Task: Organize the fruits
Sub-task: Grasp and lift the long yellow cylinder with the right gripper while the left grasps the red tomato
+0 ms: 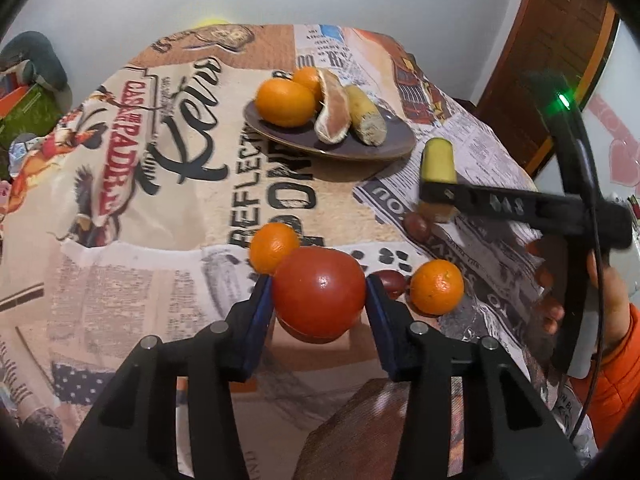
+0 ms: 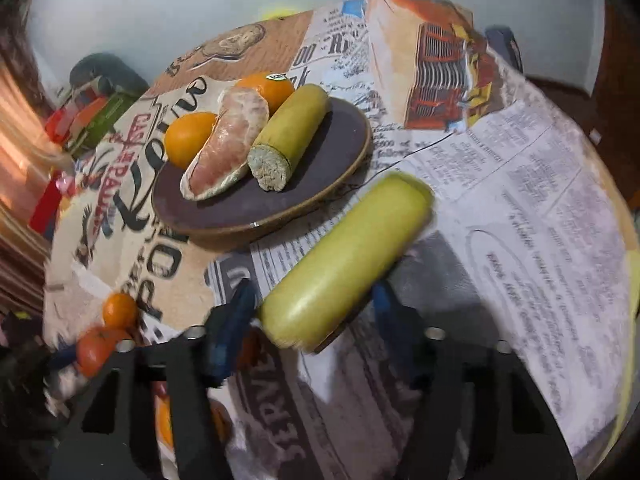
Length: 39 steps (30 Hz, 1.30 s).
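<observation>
My left gripper (image 1: pixel 319 292) is shut on a red tomato (image 1: pixel 319 290) and holds it just above the table. My right gripper (image 2: pixel 316 300) is shut on a yellow-green banana piece (image 2: pixel 344 264); it also shows in the left wrist view (image 1: pixel 438 160). A dark plate (image 1: pixel 384 140) at the back holds two oranges (image 1: pixel 285 103), a peeled pomelo wedge (image 1: pixel 334 110) and a cut banana piece (image 1: pixel 366 114). In the right wrist view the plate (image 2: pixel 320 168) lies ahead and left of my held piece.
Two loose oranges (image 1: pixel 274 247) (image 1: pixel 437 287) and two small dark red fruits (image 1: pixel 417 225) (image 1: pixel 390 280) lie on the newspaper-print tablecloth (image 1: pixel 160 240) near the tomato. A wooden chair back (image 1: pixel 552 40) stands at the far right. Clutter (image 1: pixel 28 92) lies beyond the table's left edge.
</observation>
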Tool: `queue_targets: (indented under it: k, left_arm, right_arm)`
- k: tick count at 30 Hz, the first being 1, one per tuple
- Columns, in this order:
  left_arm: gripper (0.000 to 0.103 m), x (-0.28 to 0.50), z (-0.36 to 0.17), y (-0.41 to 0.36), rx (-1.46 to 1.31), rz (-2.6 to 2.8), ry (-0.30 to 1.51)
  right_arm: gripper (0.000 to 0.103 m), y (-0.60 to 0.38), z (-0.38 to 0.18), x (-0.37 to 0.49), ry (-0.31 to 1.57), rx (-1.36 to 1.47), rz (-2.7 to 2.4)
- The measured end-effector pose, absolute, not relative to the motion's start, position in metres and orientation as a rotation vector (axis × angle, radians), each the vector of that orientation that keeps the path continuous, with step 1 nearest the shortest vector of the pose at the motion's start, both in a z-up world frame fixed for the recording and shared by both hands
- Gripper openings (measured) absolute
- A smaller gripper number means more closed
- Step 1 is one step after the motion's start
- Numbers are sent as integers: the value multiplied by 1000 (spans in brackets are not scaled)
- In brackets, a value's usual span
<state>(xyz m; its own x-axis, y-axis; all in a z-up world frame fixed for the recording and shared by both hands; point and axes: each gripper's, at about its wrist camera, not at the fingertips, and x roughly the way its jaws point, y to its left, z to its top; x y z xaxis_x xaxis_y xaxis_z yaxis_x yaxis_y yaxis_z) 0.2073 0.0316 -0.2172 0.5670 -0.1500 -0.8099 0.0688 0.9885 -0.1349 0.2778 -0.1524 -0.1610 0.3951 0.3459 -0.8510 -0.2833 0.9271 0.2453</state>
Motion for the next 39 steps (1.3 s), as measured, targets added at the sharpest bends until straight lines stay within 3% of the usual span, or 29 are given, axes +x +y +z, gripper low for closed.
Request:
queue_targets:
  k: [7, 18, 24, 27, 39]
  left_arm:
    - [46, 200, -198, 48, -113, -89, 909]
    - [46, 198, -183, 44, -91, -94, 875]
    - [46, 209, -178, 39, -68, -93, 868]
    - [46, 216, -179, 38, -72, -96, 869]
    - [46, 252, -175, 34, -65, -105, 867]
  right_arm:
    - [34, -179, -152, 242, 1079, -43, 427]
    - [35, -179, -135, 245, 1080, -49, 460]
    - [39, -167, -155, 271, 1098, -66, 406]
    - [34, -171, -164, 276, 1113, -17, 408]
    - [34, -165, -141, 265, 1002, -26, 451]
